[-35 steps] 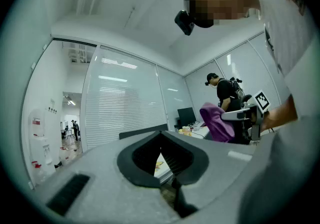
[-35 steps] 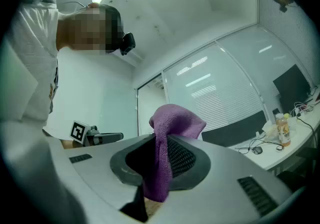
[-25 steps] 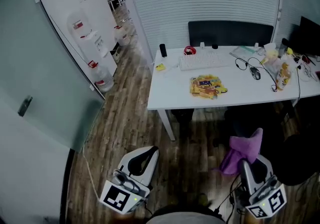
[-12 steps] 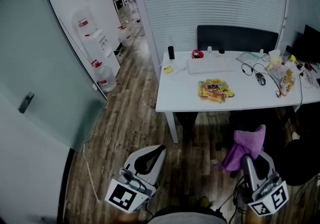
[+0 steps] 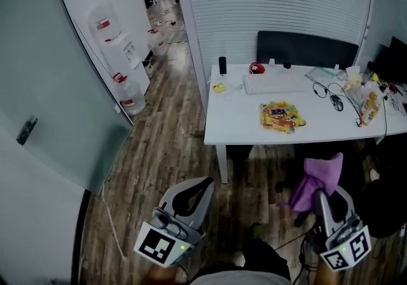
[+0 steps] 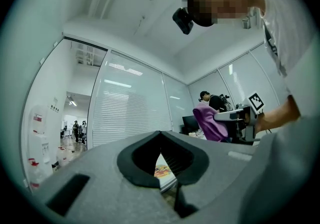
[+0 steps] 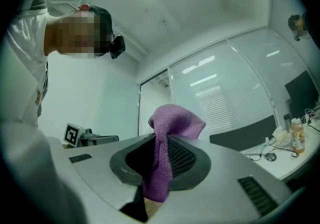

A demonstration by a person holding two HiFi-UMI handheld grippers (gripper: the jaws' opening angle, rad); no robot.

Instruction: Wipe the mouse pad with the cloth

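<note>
Holding the purple cloth (image 5: 320, 175) in my right tool (image 5: 321, 200), I have its jaws clamped on the fabric, which bunches above them. My left tool (image 5: 201, 184) is closed with nothing in it. Both sit low over the wood floor (image 5: 159, 169), near me. The colourful mouse pad (image 5: 282, 116) lies far ahead on the white bench (image 5: 235, 121), with the keyboard (image 5: 273, 83) beyond it.

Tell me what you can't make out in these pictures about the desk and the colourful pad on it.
Colourful pad on the white desk: head view, too small to read its print.
Desk's right end: head view, cut off by the picture edge.
Under the desk: head view, lost in shadow.
Desk, left gripper view: the left hand-held gripper hides nearly all.
</note>
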